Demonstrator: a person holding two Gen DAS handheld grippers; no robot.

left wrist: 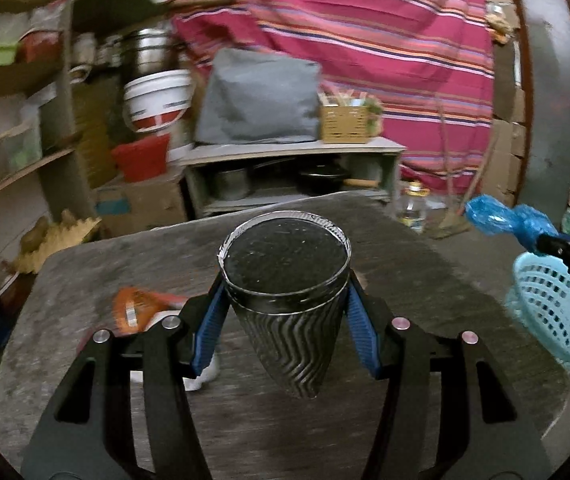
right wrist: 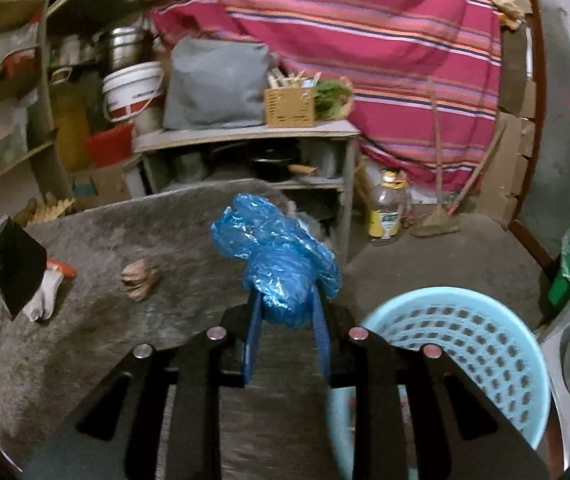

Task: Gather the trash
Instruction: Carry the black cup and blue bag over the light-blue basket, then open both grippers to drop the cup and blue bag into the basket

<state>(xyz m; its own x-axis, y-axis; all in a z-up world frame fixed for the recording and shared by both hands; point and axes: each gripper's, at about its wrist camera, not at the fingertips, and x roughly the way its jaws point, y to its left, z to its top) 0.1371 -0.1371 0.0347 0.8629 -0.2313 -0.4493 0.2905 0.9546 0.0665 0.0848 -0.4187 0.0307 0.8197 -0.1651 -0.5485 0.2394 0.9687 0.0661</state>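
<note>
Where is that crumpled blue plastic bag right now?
The blue plastic bag is pinched in the right gripper, above the table's edge, left of the light-blue basket.

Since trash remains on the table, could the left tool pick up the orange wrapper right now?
Probably not: the left tool is already shut on the black paper cup, so the orange wrapper must wait.

Cluttered storeroom, dim light: pink striped cloth [left wrist: 349, 40] hangs across back wall, w/ low grey shelf unit [left wrist: 293, 168] in front holding pots. Open wooden shelving [left wrist: 13, 128] at left; cardboard boxes [left wrist: 505, 148] stacked at right. Grey worn table [left wrist: 425, 248] in foreground, concrete floor [right wrist: 465, 248] beyond.
</note>
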